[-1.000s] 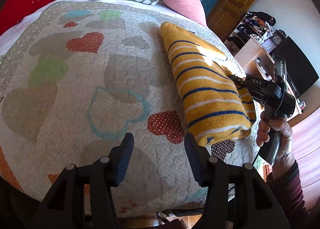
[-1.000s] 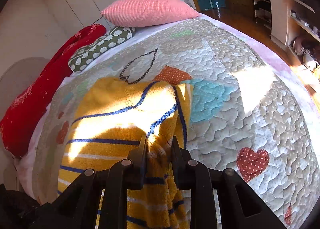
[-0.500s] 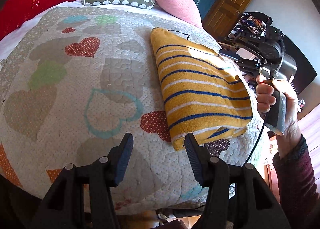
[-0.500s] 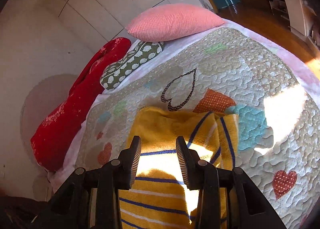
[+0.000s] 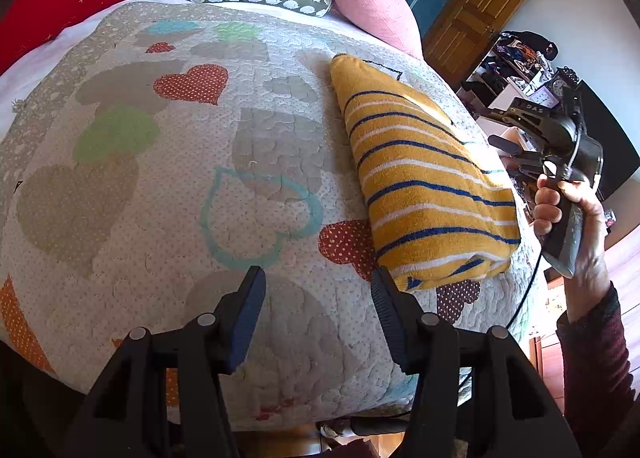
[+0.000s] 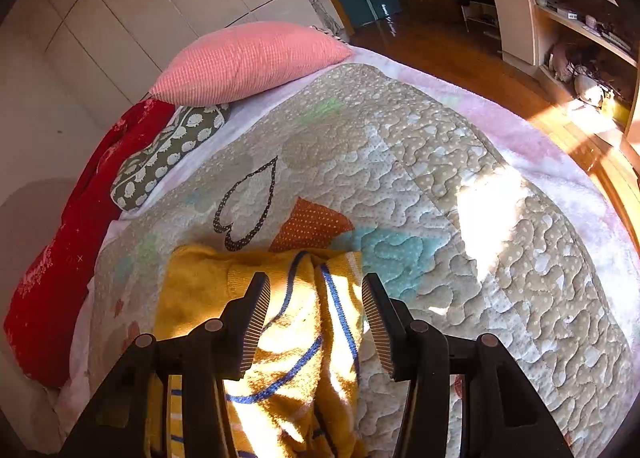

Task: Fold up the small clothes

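Yellow knit garment (image 5: 424,186) with blue and white stripes, folded, lay on heart-patterned quilt (image 5: 160,178) of bed; left tongs (image 5: 318,318) spread and empty above quilt; right tongs (image 6: 316,322) opening above garment, not gripping it, held in hand (image 5: 568,210).

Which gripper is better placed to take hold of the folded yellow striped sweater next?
Right. The right gripper hangs directly over the yellow striped sweater, jaws opening, nothing pinched. The left gripper is open over bare quilt, beside the sweater's near corner.
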Available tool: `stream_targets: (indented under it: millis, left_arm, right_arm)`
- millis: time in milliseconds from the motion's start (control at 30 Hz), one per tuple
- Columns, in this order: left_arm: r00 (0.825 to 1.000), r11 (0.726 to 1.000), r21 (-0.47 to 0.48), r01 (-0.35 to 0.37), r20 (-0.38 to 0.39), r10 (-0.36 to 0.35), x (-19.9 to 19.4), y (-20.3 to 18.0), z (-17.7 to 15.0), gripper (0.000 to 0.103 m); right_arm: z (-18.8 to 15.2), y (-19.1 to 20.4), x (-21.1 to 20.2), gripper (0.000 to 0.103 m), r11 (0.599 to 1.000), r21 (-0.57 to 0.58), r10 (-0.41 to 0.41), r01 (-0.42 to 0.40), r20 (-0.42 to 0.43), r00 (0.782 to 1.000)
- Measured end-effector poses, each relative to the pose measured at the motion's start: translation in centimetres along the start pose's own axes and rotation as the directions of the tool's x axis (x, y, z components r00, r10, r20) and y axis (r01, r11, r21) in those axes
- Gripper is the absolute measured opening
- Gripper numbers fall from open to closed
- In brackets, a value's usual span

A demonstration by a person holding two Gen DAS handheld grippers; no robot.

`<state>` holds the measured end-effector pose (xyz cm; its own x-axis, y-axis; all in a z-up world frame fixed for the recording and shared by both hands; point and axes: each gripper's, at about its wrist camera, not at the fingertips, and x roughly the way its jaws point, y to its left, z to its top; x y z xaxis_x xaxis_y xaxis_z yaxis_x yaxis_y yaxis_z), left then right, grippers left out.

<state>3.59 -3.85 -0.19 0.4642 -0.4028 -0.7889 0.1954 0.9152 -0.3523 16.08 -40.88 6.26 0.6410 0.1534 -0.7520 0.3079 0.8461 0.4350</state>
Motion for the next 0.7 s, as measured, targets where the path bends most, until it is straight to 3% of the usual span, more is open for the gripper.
stream_targets:
  millis: [100, 200, 233, 333, 367, 467, 600, 700]
  left_arm:
    - [1.0, 0.999, 0.009, -0.031, 0.004, 0.031, -0.1, 0.2, -0.2, 0.053]
    - [0.998, 0.998, 0.019, -0.067, 0.012, 0.067, -0.3, 0.1, -0.4, 0.054]
    - [0.997, 0.997, 0.025, -0.079, 0.015, 0.078, -0.5, 0.0, -0.5, 0.054]
    - [0.994, 0.993, 0.051, -0.107, 0.031, 0.106, -1.0, -0.6, -0.8, 0.054]
    - [0.993, 0.991, 0.062, -0.118, 0.036, 0.116, -1.2, -0.9, -0.9, 0.054]
    - [0.987, 0.984, 0.096, -0.151, 0.062, 0.145, -1.8, -1.8, -1.3, 0.057]
    - [0.982, 0.976, 0.125, -0.178, 0.085, 0.168, -2.3, -2.8, -1.6, 0.06]
    - [0.98, 0.972, 0.14, -0.189, 0.083, 0.178, -2.4, -3.3, -1.7, 0.06]
  right_arm:
    - [-3.5, 2.0, -2.6, 0.051, 0.982, -0.059, 0.178, -0.181, -0.045, 0.983]
    - [-8.5, 2.9, -3.5, 0.051, 0.935, -0.117, 0.32, -0.335, -0.131, 0.938]
    - [-10.0, 2.4, -3.4, 0.051, 0.932, -0.127, 0.319, -0.339, -0.16, 0.934]
    - [-13.5, -0.6, -3.0, 0.048, 0.969, -0.158, 0.166, -0.189, -0.147, 0.975]
    - [-14.3, -1.7, -3.1, 0.042, 0.971, -0.171, 0.144, -0.165, -0.131, 0.981]
    - [-15.3, -3.3, -4.8, 0.041, 0.97, -0.148, 0.177, -0.19, -0.095, 0.98]
    - [-15.0, -3.5, -7.0, 0.047, 0.979, -0.158, 0.121, -0.132, -0.078, 0.99]
    - [-14.3, -4.4, -8.4, 0.047, 0.982, -0.131, 0.132, -0.139, -0.058, 0.99]
